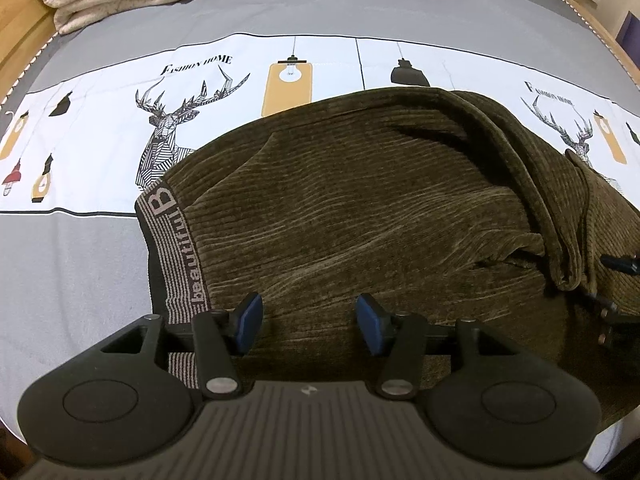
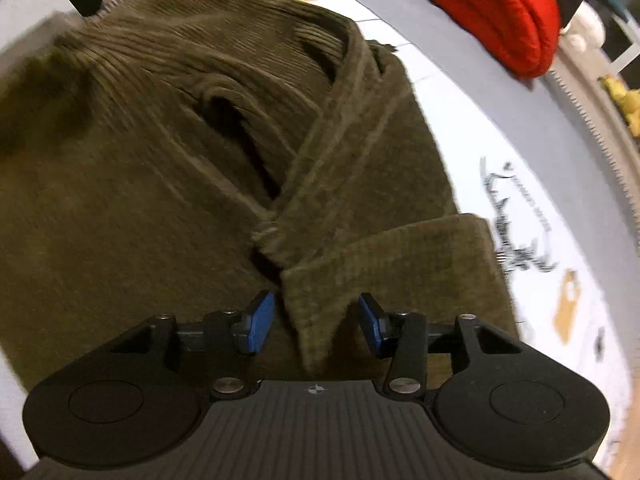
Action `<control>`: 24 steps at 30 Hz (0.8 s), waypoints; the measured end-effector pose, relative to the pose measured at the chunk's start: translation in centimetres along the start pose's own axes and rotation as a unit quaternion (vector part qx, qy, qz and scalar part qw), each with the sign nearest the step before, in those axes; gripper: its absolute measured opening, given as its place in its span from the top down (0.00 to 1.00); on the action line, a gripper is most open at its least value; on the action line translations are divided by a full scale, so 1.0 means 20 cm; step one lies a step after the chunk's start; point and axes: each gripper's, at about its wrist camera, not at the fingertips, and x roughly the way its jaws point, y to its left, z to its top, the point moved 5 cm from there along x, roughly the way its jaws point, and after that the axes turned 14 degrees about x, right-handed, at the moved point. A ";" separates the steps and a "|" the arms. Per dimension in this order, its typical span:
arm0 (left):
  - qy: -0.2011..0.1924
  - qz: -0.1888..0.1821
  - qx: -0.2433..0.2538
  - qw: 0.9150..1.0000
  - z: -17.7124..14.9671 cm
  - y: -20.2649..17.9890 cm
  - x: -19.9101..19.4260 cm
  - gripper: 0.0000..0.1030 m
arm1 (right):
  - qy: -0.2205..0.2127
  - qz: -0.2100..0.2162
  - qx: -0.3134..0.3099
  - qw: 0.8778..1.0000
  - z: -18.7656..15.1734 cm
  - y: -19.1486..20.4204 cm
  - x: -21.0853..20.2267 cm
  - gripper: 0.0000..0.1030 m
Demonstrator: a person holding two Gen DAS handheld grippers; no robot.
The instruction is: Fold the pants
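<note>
Pants (image 1: 360, 208): soft, thick corduroy, limp, grippy. Best hold: cuff (image 2: 320, 312) at 6 o'clock, between right tongs (image 2: 316, 322), half-wide, empty. Left tongs (image 1: 310, 324) half-wide, empty, beside waistband (image 1: 176, 248).

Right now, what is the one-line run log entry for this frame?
pants: olive corduroy, partly folded on bed sheet | left tongs: open above waistband end | right tongs: open, straddling a cuff edge

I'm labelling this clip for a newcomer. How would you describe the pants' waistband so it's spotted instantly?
On the printed bedsheet lie olive corduroy pants. Follow them to their left end, beside the deer drawing: the waistband is the only striped black-and-grey strip, lettered "beautiful".
</note>
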 end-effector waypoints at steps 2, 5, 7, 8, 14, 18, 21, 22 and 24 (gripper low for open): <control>-0.001 -0.001 0.001 1.000 0.00 0.00 0.00 0.44 | -0.003 0.004 0.014 1.000 0.00 -0.03 -0.01 0.70; -0.002 -0.002 0.003 1.000 0.00 -0.01 0.00 0.44 | -0.011 0.023 0.036 0.999 -0.01 -0.06 -0.05 0.88; -0.003 -0.002 0.005 1.000 0.00 -0.01 -0.01 0.44 | -0.026 0.027 0.052 0.998 -0.02 -0.11 -0.11 0.89; -0.004 -0.002 0.007 1.000 0.00 -0.02 -0.01 0.44 | -0.033 0.033 0.067 0.997 -0.03 -0.15 -0.14 0.89; -0.008 -0.005 0.010 1.000 -0.01 -0.03 -0.03 0.44 | -0.108 0.053 0.202 0.972 -0.18 -0.53 -0.42 0.90; -0.013 -0.005 0.013 1.000 -0.01 -0.03 -0.05 0.44 | -0.163 0.050 0.342 0.924 -0.43 -0.92 -0.60 0.90; -0.015 -0.002 0.014 1.000 -0.02 -0.02 -0.07 0.44 | -0.187 0.017 0.475 0.860 -0.73 -1.24 -0.71 0.91; -0.016 -0.002 0.013 1.000 -0.02 -0.02 -0.07 0.44 | -0.188 -0.004 0.523 0.831 -0.86 -1.36 -0.74 0.91; -0.016 -0.002 0.010 1.000 -0.03 -0.01 -0.08 0.44 | -0.176 -0.067 0.601 0.777 -1.12 -1.54 -0.77 0.91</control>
